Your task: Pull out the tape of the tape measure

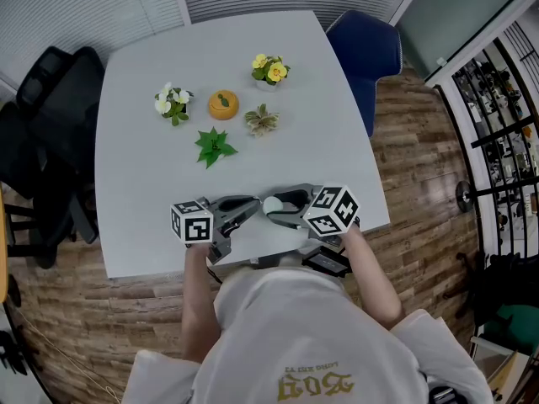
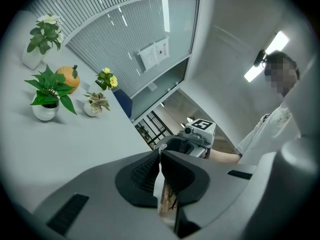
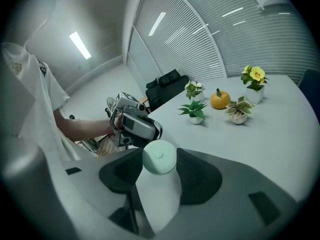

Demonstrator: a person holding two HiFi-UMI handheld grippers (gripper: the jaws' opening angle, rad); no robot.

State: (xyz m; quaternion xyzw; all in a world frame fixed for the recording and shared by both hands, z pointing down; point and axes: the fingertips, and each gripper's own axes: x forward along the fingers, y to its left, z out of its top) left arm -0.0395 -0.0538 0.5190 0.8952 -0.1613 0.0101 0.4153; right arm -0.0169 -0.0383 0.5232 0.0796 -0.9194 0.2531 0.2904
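Okay, I've got the tape measure (image 3: 159,158) in my right gripper (image 1: 283,211), pads spread wide and clamped on either side of its white case, pale green round face pointing up at the camera. It's low over the near edge of the table (image 1: 253,66), right in front of me. My left gripper (image 2: 160,155) faces it nose to nose, jaws pressed together, and there's a small metal sliver at their tips that I take for the tape's end tab (image 2: 160,150), so I judge the pinch is made. No length of tape shows between the two grippers, though; they sit just beside each other, so the pull itself is all to come. That means holding the case firm and drawing the left one away. Now, writing: nothing I can read on the case, no brand on that green face. The cubes carry only black-and-white square patterns. There's gold print on the shirt (image 1: 316,384) in the head view, upside down, and I can't make it out. The sheets (image 2: 155,54) on the glass wall are too small to read
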